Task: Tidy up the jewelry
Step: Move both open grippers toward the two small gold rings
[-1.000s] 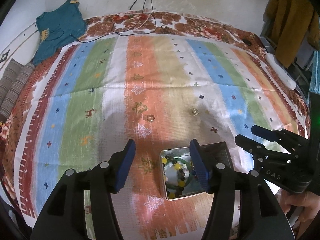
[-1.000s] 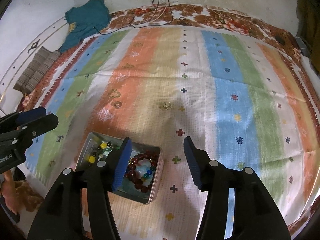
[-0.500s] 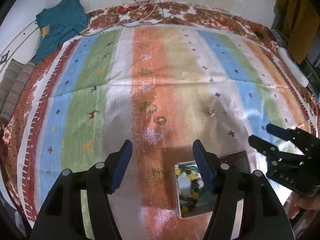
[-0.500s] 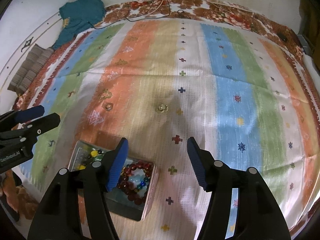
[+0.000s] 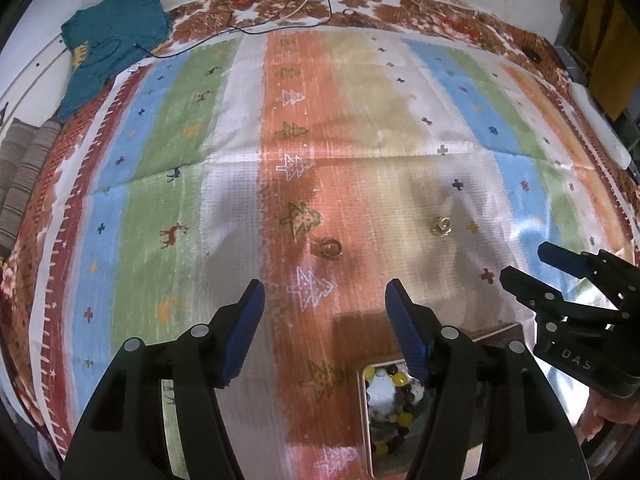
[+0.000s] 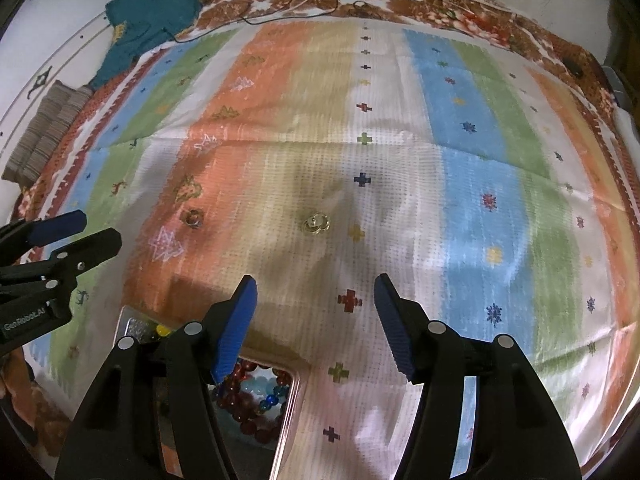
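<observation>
A metal tin [image 5: 365, 420] holding bead bracelets [image 5: 394, 400] sits on the striped cloth near me; in the right wrist view the tin [image 6: 294, 408] shows red and blue beads [image 6: 256, 396]. A dark ring [image 5: 330, 247] lies on the orange stripe, also seen in the right wrist view [image 6: 193, 217]. A small gold ring [image 5: 441, 226] lies to its right, and in the right wrist view [image 6: 316, 222]. My left gripper [image 5: 322, 312] is open and empty, just short of the dark ring. My right gripper [image 6: 314, 304] is open and empty, short of the gold ring.
The striped cloth [image 5: 180, 200] covers a bed. A teal garment [image 5: 108, 48] and black cables [image 5: 280, 20] lie at the far edge. Folded striped fabric [image 5: 16, 176] sits at the left. A white object [image 5: 600, 128] lies at the right edge.
Both grippers have moved forward away from the tin toward the two rings; the tin has slid lower in both views. Both stay open.
</observation>
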Available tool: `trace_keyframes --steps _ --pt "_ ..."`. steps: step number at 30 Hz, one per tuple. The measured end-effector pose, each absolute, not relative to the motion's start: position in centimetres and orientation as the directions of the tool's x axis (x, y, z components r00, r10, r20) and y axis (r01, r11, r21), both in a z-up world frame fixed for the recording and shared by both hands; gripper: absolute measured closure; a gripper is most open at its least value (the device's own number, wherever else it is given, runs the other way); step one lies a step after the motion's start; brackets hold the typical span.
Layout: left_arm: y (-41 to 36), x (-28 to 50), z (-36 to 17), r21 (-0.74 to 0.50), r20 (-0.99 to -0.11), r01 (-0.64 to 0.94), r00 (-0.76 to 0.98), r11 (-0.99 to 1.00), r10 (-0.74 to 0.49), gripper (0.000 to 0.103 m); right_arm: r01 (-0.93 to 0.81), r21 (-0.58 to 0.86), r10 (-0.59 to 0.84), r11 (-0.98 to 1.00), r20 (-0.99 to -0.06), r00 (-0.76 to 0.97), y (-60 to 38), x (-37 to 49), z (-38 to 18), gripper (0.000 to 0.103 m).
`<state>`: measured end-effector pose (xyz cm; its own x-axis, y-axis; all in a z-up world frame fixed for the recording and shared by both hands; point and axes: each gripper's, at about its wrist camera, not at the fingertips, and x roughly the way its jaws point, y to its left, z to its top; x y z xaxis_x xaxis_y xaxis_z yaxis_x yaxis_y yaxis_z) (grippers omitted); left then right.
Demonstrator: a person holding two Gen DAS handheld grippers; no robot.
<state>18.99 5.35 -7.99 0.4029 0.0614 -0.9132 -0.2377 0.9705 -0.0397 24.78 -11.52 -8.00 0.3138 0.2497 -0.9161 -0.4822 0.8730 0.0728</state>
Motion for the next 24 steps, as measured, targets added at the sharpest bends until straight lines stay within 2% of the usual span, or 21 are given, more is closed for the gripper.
trace_keyframes --steps 24 --pt "5.8 22.6 -10.8 -0.023 -0.938 -0.229 0.342 0.973 0.059 0.040 -0.500 0.043 0.204 0.865 -0.940 0.272 -9.1 27.8 -11.2 0.042"
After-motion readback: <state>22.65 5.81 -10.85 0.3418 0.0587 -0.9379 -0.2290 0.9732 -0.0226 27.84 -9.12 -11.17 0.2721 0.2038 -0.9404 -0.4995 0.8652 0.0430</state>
